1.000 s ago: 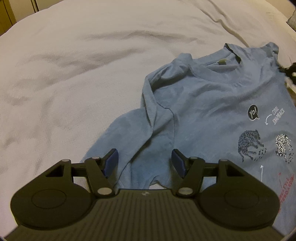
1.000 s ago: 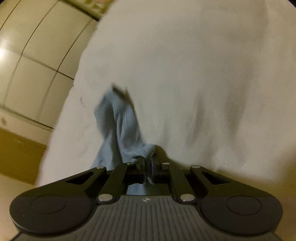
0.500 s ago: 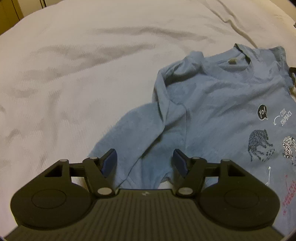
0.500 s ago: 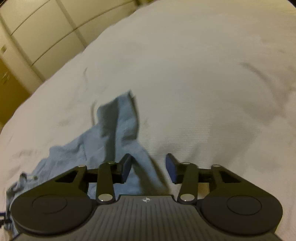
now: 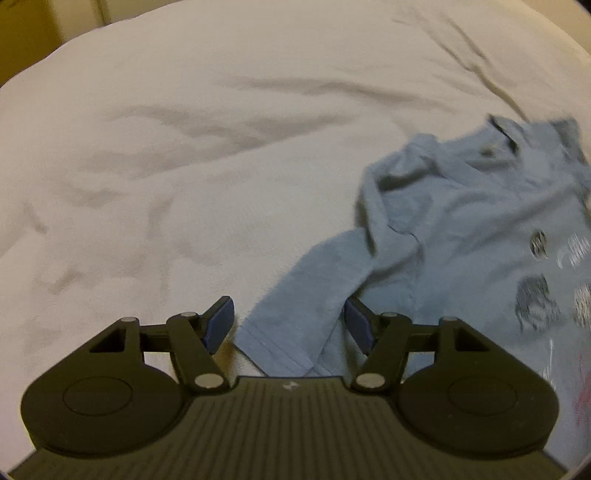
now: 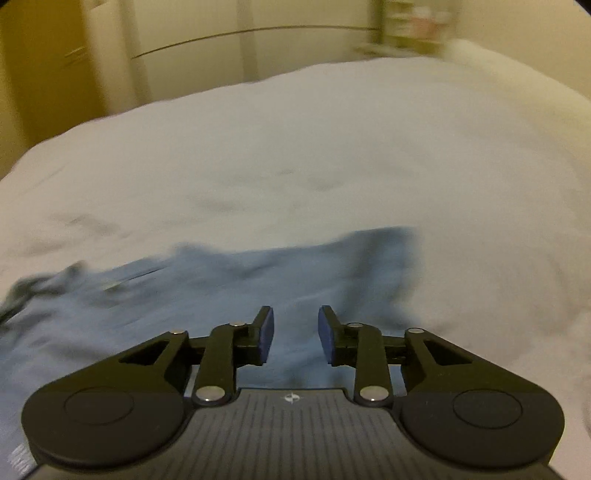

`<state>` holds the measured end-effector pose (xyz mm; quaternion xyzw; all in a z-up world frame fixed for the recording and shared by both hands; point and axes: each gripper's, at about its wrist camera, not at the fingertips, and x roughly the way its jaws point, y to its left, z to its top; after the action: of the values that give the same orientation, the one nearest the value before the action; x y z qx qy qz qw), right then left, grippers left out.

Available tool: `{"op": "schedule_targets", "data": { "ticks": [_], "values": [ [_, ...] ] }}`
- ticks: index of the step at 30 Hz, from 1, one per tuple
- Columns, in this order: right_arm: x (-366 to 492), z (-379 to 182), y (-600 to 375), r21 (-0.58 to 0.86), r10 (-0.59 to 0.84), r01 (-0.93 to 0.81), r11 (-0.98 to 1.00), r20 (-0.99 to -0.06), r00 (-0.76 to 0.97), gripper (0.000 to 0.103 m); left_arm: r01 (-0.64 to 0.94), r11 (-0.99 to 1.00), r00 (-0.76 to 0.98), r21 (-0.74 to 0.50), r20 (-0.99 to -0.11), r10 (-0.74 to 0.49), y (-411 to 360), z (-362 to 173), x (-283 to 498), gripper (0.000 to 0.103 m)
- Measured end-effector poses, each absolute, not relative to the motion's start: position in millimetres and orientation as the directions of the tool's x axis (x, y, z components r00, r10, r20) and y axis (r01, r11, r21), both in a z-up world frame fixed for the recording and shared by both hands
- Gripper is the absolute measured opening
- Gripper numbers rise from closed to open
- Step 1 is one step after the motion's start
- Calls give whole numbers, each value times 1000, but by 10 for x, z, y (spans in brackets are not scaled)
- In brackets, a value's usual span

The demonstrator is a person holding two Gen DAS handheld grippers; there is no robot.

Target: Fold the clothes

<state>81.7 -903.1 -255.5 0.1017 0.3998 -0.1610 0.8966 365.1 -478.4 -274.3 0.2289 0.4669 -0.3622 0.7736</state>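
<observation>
A light blue T-shirt with animal prints lies face up on the white bed sheet, at the right of the left wrist view. Its near sleeve runs down between the fingers of my left gripper, which is open around the hem. In the right wrist view the same T-shirt is blurred, its other sleeve spread out flat ahead. My right gripper hovers over the cloth, open and holding nothing.
The white sheet covers the bed all around the shirt, with shallow wrinkles at the left. Pale cupboard doors and a shelf stand beyond the far edge of the bed.
My right gripper let go of the sleeve, opened and swung round, so the sleeve now lies flat. My left gripper shifted left along the near sleeve and stayed open.
</observation>
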Motion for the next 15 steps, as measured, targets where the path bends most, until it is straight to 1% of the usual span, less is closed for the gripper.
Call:
{"op": "schedule_targets", "data": {
  "ticks": [1,3,4,6,8,12,13,14,15],
  "values": [
    [880,-2568,-8891,62,-176,336,940,-754,632,31,802,596,300,36,-887,-350,-4790,-2745,3609,57],
    [1006,-2592,-8609,79,-114,266,961,-763,637,31,847,528,282,58,-892,-353,-4814,-2774,3542,41],
    [1069,-2605,-8468,87,-83,231,969,-766,637,31,863,502,270,62,-896,-353,-4826,-2797,3529,22],
    [1200,-2624,-8212,101,-30,169,980,-771,636,31,866,495,267,63,-897,-353,-4826,-2839,3598,4],
    [1340,-2626,-8024,101,-3,128,987,-771,636,31,839,542,279,45,-891,-357,-4737,-2835,3739,0],
    [1631,-2621,-7757,97,37,61,993,-775,631,32,728,685,320,-20,-873,-367,-4448,-2770,4114,0],
    [1684,-2618,-7702,99,47,48,994,-775,630,33,697,716,331,-38,-869,-368,-4376,-2754,4207,4],
    [1734,-2613,-7658,102,56,38,994,-775,629,35,663,746,342,-56,-865,-368,-4304,-2737,4301,6],
    [1789,-2604,-7614,105,63,31,994,-775,629,38,639,765,343,-78,-862,-374,-4237,-2723,4364,10]
  ]
}}
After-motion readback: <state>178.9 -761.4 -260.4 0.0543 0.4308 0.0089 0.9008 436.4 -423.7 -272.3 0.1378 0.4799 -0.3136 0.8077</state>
